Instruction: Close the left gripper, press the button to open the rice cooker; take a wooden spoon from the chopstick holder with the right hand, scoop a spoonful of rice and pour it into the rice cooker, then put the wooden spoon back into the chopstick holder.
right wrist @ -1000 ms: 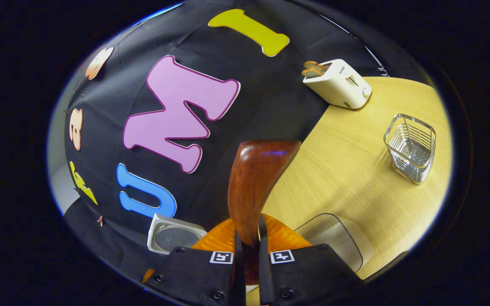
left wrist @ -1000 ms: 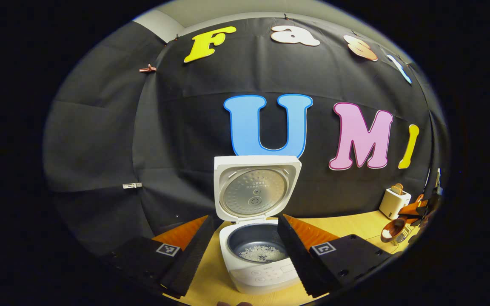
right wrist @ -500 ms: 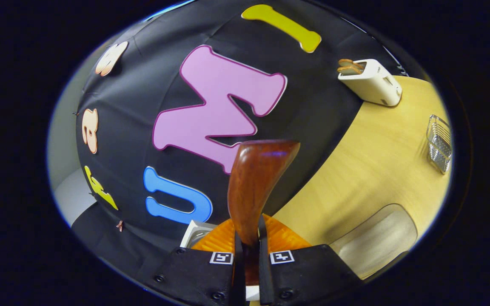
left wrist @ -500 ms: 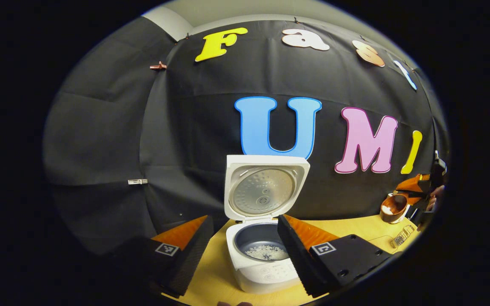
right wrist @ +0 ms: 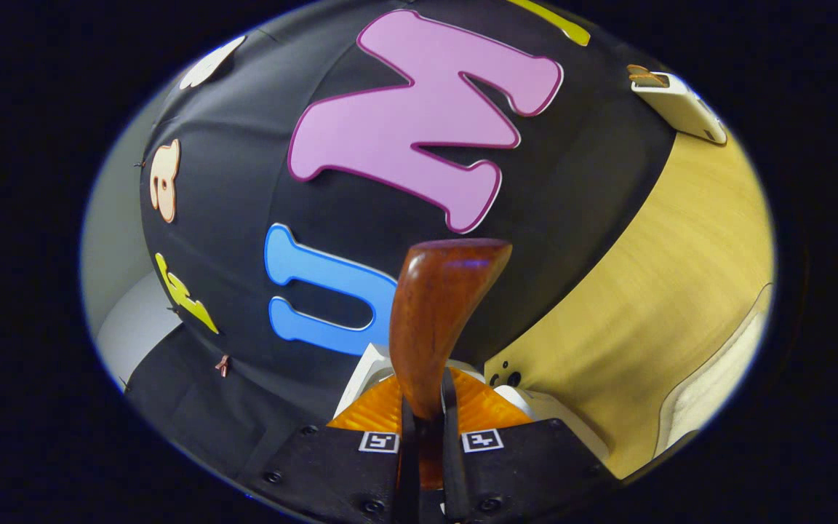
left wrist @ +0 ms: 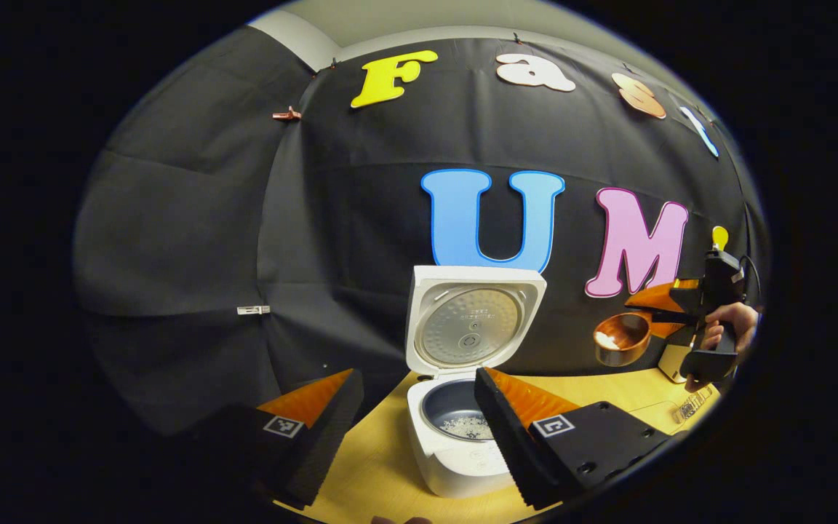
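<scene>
My right gripper is clenched on the spoon, both fingers pressing its handle just where it leaves them. The spoon's long axis runs straight out along my fingers toward twelve o'clock in the right gripper view, and I see it from the back, so I cannot tell from here what the bowl carries. In the left gripper view the same spoon hangs at about three o'clock, handle running right into the right gripper and the hand that holds it, bowl pointing left toward the cooker. A pale patch sits in the bowl, though whether it is rice or a glint I cannot tell.

My left gripper is released, fingers spread wide with nothing between them, and the cooker stands between and beyond them at six o'clock. The lid is up and upright, and some rice lies in the pot already.

What matters for the coming move: the pot lies left of and below the spoon's bowl, with a clear gap between. In the right gripper view the cooker's edge peeks out just behind my fingers at six o'clock. I judge the right hand is the one to travel, carrying the bowl in past the raised lid and over the pot, then rolling about the handle's axis to tip. The open lid is the thing to avoid clipping.
</scene>
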A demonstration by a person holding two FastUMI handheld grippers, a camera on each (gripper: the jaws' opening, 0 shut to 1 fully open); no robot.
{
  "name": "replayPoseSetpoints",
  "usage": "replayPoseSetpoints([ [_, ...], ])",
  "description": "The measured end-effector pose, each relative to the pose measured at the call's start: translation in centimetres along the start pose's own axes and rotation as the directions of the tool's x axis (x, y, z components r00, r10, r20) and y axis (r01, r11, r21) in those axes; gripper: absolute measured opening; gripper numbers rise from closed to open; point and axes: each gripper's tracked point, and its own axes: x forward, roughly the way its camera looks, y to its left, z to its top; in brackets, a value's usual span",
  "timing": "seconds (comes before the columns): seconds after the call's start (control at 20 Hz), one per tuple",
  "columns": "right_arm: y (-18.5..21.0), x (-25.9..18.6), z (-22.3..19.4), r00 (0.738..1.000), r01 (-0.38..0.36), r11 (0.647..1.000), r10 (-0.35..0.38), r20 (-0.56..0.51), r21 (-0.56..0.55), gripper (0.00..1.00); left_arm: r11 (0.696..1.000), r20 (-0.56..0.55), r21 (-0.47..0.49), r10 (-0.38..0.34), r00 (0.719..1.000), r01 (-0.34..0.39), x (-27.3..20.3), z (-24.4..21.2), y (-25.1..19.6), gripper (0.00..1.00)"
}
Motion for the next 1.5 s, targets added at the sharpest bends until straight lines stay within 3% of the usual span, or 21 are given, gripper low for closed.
replayPoseSetpoints([
  [0.25, 0.6, 3.4, -4.0, 0.999, 0.006, 1.000, -0.006, -0.048, -0.010, 0.16, 1.000, -0.001, -0.020, 0.016, 1.000, -0.016, 0.0, -0.3, 1.3, 0.98],
  [0.7, -0.9, 8.5, -10.3, 0.992, 0.038, 0.977, -0.063, -0.114, -0.210, 0.16, 0.999, -0.015, -0.047, 0.022, 1.000, -0.023, 0.5, -1.4, 2.4, 0.96],
  [1.15, -2.2, 10.8, -13.9, 0.979, 0.043, 0.870, -0.134, -0.153, -0.492, 0.17, 0.997, -0.033, -0.067, 0.025, 0.999, -0.028, 0.7, -2.6, 3.2, 0.95],
  [1.5, -2.0, 11.1, -15.8, 0.973, -0.011, 0.719, -0.154, -0.174, -0.695, 0.16, 0.997, -0.040, -0.075, 0.026, 0.999, -0.029, 1.0, -3.1, 3.5, 0.95],
])
